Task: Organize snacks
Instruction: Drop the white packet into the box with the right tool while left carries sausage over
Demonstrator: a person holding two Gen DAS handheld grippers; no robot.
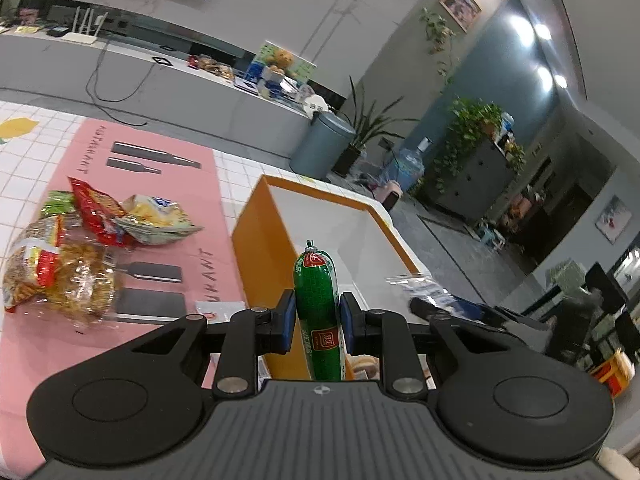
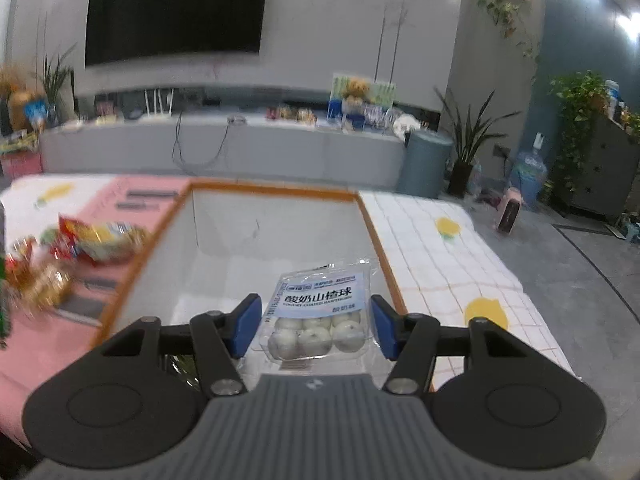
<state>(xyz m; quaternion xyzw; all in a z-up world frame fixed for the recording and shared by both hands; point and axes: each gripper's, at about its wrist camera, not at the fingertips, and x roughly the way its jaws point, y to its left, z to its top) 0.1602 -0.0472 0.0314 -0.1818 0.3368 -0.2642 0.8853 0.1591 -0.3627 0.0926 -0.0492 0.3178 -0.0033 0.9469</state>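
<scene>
Snack pile (image 2: 60, 256) blurred; sausage (image 1: 318, 312) base hidden

Table (image 2: 460, 264); mat (image 1: 168, 184); box (image 1: 256, 236); snacks (image 1: 92, 236)

Both wrist views share the orange box (image 1: 256, 240).
</scene>
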